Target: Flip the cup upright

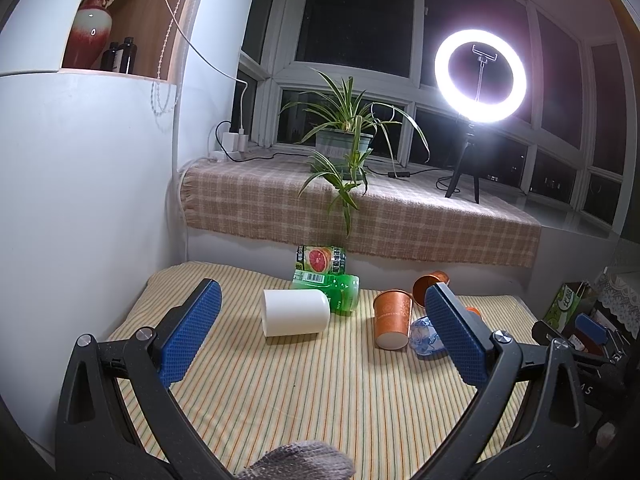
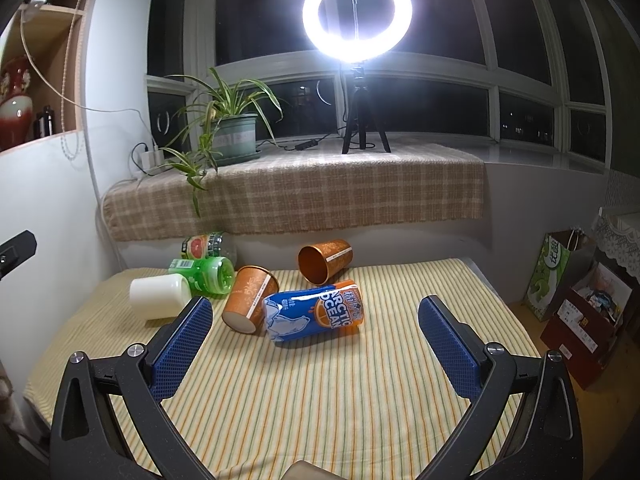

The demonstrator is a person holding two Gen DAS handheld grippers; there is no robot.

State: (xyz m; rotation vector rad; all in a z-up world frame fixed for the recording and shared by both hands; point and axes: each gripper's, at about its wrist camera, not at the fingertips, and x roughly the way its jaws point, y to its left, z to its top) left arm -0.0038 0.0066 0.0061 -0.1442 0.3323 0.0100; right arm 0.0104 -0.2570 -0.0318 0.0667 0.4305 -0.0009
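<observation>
A white cup (image 1: 295, 312) lies on its side on the striped tablecloth, also in the right wrist view (image 2: 160, 295). An orange paper cup (image 1: 392, 319) lies tipped with its base toward me, also in the right wrist view (image 2: 249, 299). A second orange cup (image 2: 325, 261) lies on its side farther back, partly seen in the left wrist view (image 1: 431, 282). My left gripper (image 1: 324, 336) is open and empty, in front of the white cup. My right gripper (image 2: 316, 336) is open and empty, in front of the blue can.
A blue and orange can (image 2: 314, 314) lies beside the near orange cup. A green bottle (image 2: 204, 276) and a grapefruit can (image 2: 200, 245) lie at the back left. A wall (image 1: 80, 200) stands left. Boxes and bags (image 2: 576, 300) stand beyond the table's right edge.
</observation>
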